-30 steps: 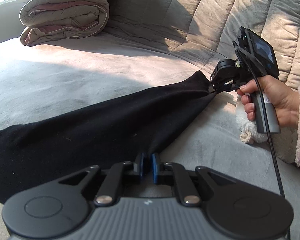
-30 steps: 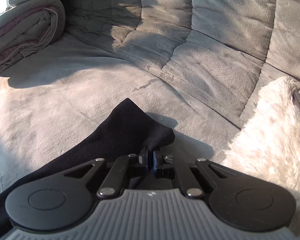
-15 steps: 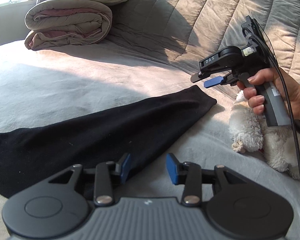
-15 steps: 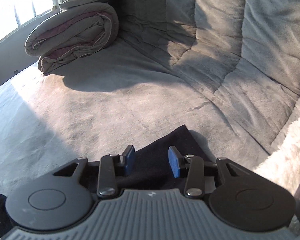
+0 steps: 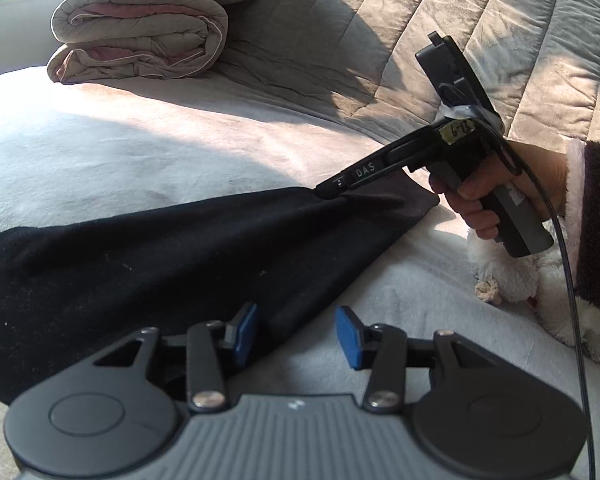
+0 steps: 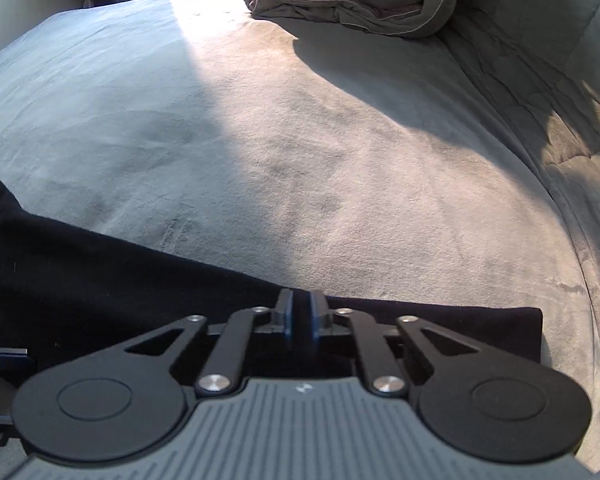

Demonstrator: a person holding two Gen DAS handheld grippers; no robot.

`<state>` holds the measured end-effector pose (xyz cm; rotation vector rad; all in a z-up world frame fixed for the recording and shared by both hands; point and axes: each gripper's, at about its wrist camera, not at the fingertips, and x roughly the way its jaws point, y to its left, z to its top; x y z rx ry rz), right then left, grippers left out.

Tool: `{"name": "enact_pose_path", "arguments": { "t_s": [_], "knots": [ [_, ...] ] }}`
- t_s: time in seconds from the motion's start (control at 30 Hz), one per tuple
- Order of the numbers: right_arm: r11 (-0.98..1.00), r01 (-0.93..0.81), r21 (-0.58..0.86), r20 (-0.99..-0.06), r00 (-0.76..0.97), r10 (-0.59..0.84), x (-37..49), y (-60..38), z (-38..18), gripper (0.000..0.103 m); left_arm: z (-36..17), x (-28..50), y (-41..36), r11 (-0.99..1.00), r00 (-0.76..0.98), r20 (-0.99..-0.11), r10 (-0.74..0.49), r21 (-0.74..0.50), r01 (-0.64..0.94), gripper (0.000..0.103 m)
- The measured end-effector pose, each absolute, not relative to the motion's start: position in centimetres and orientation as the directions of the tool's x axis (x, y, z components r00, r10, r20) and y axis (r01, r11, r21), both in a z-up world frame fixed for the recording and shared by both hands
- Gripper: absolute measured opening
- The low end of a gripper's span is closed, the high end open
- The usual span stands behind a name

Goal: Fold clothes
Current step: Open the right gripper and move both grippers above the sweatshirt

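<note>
Black fabric — a long, narrow garment, possibly a trouser leg or a sleeve though I cannot tell which — lies stretched flat across the grey bed cover, so the fold seems only begun, with the length not yet doubled over. The right gripper has its jaws pinched together on the garment's far edge near its end, while the left gripper — its jaws opening — straddles the near edge without pressing it, so a fresh grasp there is likely next.
</note>
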<state>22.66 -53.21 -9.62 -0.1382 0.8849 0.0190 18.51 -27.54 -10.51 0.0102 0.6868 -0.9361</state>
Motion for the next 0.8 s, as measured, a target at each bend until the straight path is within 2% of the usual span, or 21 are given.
{"name": "enact_pose_path", "arguments": {
  "t_s": [0.13,0.27,0.37,0.4,0.47,0.8],
  "knots": [
    [0.993,0.000,-0.116,-0.739,0.668,-0.086,23.2,-53.5,-9.7,0.001,-10.5,18.3,-27.7,0.604,0.397,-0.549,-0.736,-0.267,0.751,0.049],
    [0.985,0.052,-0.167,-0.728,0.667,-0.159,23.7,-52.2,-10.0,0.005,-10.2,18.0,-27.8,0.601,0.398,-0.550,-0.734,-0.254,0.758,0.053],
    [0.982,0.085,-0.170,-0.722,0.667,-0.183,23.0,-51.5,-9.1,0.019,-9.7,17.8,-27.0,0.625,0.420,-0.551,-0.721,-0.257,0.737,0.055],
    [0.982,0.084,-0.170,-0.719,0.671,-0.182,22.6,-51.2,-8.7,0.029,-9.5,17.7,-26.6,0.636,0.428,-0.552,-0.715,-0.259,0.727,0.056],
    [0.982,0.080,-0.172,-0.709,0.682,-0.180,21.8,-50.6,-8.0,0.043,-9.0,17.3,-25.4,0.658,0.450,-0.561,-0.695,-0.244,0.712,0.059],
    [0.992,0.089,-0.091,-0.702,0.701,-0.127,19.6,-44.9,-4.6,0.047,-7.0,16.1,-16.0,0.810,0.600,-0.610,-0.518,-0.124,0.573,0.066]
  ]
}}
